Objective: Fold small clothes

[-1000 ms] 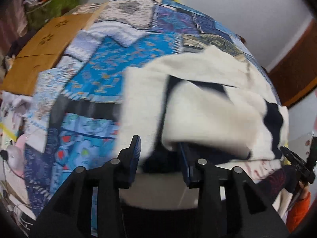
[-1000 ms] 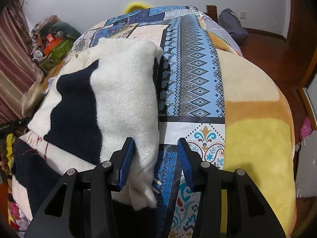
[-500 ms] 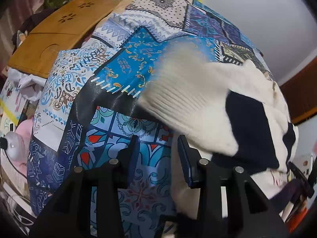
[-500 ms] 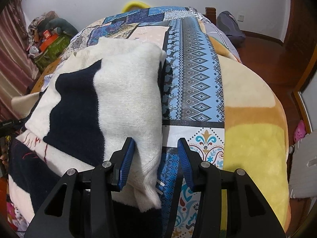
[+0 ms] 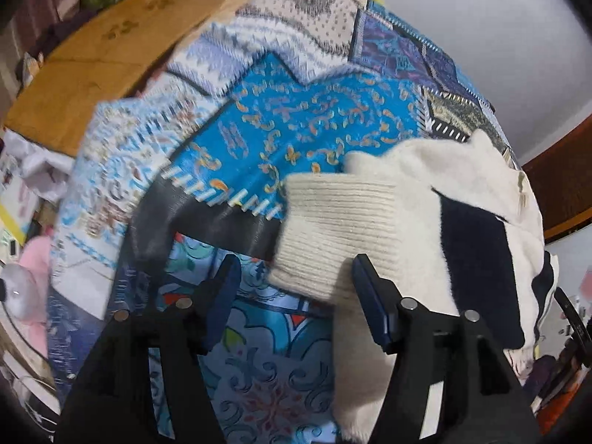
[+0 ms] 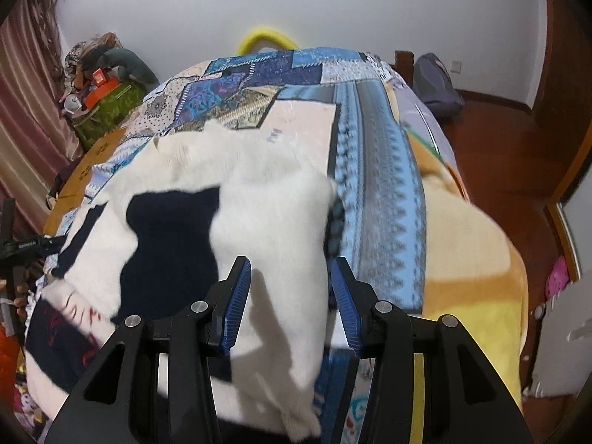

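Cream-and-navy sweater lies right of frame on patchwork quilt. Ribbed sleeve cuff points lower left, between left gripper, jaws just opening, unclamped. Right gripper apart over body.

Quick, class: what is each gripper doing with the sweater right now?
Left gripper: open, jaws just widened; the sweater's ribbed cuff lies between them, unpinched.
Right gripper: open above the sweater, holding nothing.
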A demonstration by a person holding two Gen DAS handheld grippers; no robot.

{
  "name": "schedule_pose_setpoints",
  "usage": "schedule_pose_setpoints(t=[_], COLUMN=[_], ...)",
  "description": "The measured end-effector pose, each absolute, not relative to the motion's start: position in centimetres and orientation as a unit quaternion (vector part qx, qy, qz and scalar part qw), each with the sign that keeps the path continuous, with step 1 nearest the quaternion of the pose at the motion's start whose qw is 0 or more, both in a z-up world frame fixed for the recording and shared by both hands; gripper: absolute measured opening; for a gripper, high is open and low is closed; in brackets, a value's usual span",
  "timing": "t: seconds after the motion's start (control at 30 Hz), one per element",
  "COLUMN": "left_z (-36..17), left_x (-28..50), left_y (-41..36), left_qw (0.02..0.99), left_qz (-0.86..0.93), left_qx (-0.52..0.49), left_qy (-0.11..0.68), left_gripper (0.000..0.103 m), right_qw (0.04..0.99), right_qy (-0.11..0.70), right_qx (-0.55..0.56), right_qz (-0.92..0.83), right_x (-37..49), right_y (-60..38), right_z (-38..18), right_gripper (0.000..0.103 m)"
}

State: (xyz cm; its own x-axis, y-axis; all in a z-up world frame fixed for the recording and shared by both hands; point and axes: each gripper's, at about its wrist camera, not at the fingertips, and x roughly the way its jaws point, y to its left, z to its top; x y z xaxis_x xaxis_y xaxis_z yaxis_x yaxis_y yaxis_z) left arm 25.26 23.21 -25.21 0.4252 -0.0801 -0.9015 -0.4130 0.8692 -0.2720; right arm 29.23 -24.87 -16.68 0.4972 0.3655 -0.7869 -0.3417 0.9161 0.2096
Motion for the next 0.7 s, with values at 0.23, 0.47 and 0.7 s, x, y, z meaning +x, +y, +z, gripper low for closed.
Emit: schedule_pose_setpoints(t=[0.23, 0.47, 0.7], left_z=[-25.7, -22.9, -19.1], left_x=[25.8, 25.3, 23.9], left_y=[22.2, 21.4, 19.4], left_qw=[0.809, 0.828, 0.851], left_qz=[0.052, 0.052, 0.026], left_qx=[-0.254, -0.241, -0.234], left_qy=[0.528, 0.503, 0.47], left_gripper=[0.043, 0.011, 0.011], right_qw=[0.861, 0.876, 0.894], right_qy=[0.466, 0.434, 0.401], right_qx=[0.002, -0.032, -0.011], right_qz=[0.205, 0.209, 0.198], right_x=[31.9, 31.5, 32.7], right_y=[-22.9, -22.9, -24.4], right_z=[-18.3, -17.5, -15.4], right_gripper=[0.04, 0.014, 0.013])
